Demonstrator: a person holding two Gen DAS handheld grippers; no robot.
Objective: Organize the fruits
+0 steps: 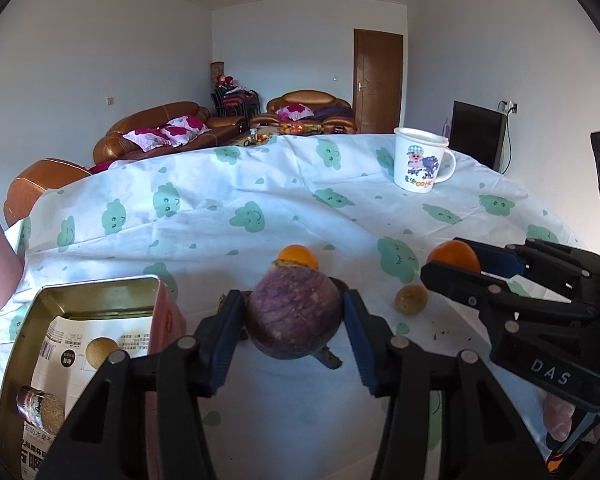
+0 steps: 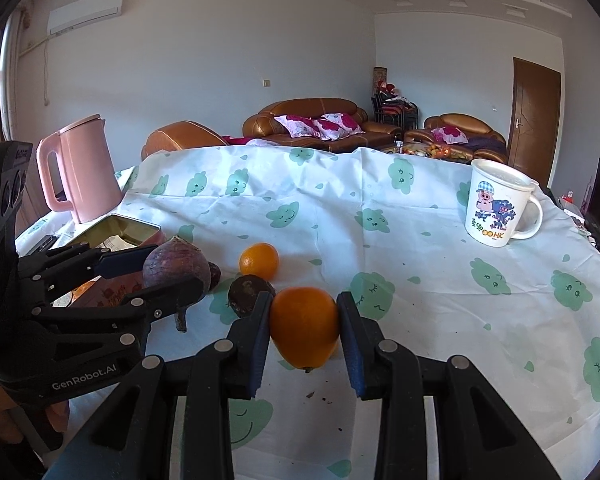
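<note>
**Two grippers, each clamped on one fruit above the table**

Two black grippers with blue finger pads reach forward side by side over the cloth. On the left, the left gripper point(image 1: 296, 316) pinches a round, dull purple root-like fruit with a stubby dark stem point(image 1: 294, 312) between its pads, lifted a little off the surface; its skin is streaked and rough. Seen from the right wrist view, this gripper point(image 2: 172, 276) comes in from the left edge, level with the table. On the right, the right gripper point(image 2: 304, 324) squeezes a smooth, glossy orange point(image 2: 304, 326) between both pads, the fruit bulging below them.

Leftmost stands a pink plastic kettle with a handle point(image 2: 80, 168). Just beside it lies an open rectangular pink tin box with a gold interior point(image 1: 100, 292), holding printed paper, a small round tan fruit and a wrapped packet. Near the held purple fruit, a second, smaller orange point(image 2: 259, 261) rests on the white tablecloth printed with green smiling clouds point(image 2: 380, 240), and a dark brown wrinkled round fruit point(image 2: 250, 294) sits just beside the right gripper's left finger. A small yellowish-brown round fruit point(image 1: 411, 299) lies between the two grippers in the left wrist view. Farther right, well apart, stands a white cartoon-printed mug with a lid point(image 2: 498, 208). Dark crumbs dot the cloth near the grippers. Brown leather sofas point(image 2: 312, 124) fill the room behind.
</note>
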